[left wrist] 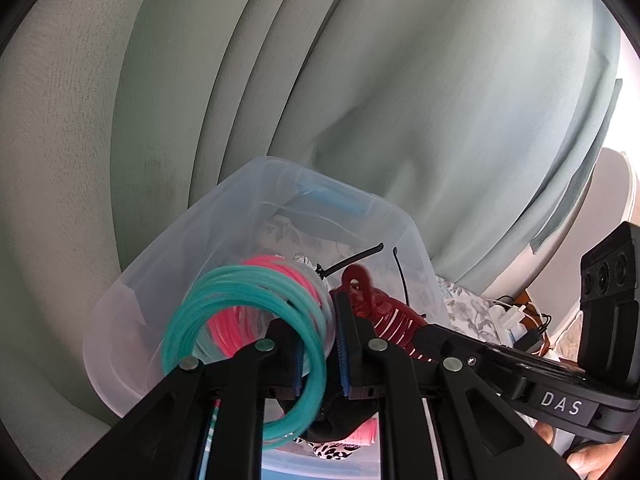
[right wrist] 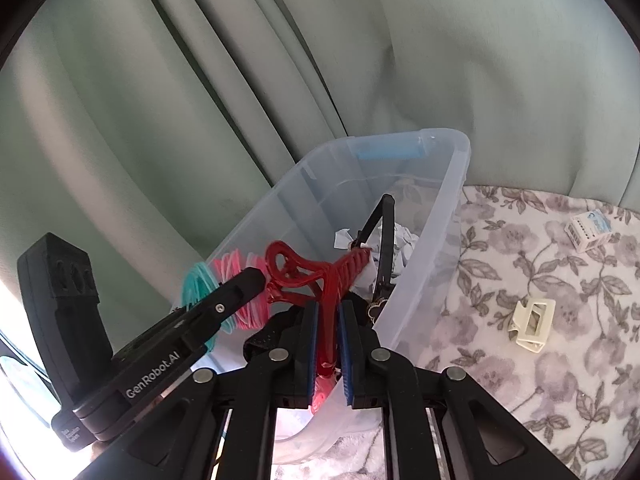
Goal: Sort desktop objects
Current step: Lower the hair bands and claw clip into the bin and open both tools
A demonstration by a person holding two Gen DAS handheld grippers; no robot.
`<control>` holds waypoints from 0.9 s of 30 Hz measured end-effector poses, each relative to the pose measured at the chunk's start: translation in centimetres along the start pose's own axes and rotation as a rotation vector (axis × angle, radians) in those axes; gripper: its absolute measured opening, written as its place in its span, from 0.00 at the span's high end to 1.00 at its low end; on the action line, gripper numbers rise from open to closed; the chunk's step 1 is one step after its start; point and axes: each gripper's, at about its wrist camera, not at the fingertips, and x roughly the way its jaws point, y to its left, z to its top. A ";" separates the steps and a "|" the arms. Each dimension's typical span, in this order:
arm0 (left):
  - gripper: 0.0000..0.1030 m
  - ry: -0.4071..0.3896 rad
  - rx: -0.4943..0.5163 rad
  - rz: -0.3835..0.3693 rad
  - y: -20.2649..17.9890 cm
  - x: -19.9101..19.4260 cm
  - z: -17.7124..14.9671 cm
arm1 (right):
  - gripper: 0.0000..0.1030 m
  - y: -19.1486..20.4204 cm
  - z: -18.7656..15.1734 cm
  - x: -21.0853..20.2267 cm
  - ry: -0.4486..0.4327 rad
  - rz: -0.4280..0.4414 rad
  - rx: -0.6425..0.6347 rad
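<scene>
My left gripper (left wrist: 320,340) is shut on a bundle of thin plastic coils (left wrist: 224,292), teal in front with pink behind. It holds them over a clear plastic bin (left wrist: 160,288). My right gripper (right wrist: 327,320) is shut on a red hair claw (right wrist: 304,268) and holds it above the same bin (right wrist: 444,200). In the right wrist view the left gripper (right wrist: 256,276) comes in from the left with the coils (right wrist: 200,280), almost touching the claw. In the left wrist view the claw (left wrist: 376,304) shows just right of my fingers.
Inside the bin lie black cable ties (right wrist: 384,236) and crumpled paper (right wrist: 400,240). A floral cloth (right wrist: 520,380) covers the surface to the right, with a white hair claw (right wrist: 532,324) and a small white box (right wrist: 590,230) on it. Green curtains hang behind.
</scene>
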 end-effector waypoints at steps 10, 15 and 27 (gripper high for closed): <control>0.59 0.007 0.006 0.017 0.0 0.0 0.0 | 0.86 -1.1 -0.8 -2.2 0.033 0.041 -0.047; 0.51 0.008 0.002 0.032 0.1 -0.2 0.0 | 0.83 -0.9 -0.8 -2.4 0.032 0.043 -0.044; 0.40 0.027 -0.011 0.093 0.4 -1.4 -0.2 | 0.80 -1.0 -1.0 -4.1 -0.009 0.050 -0.029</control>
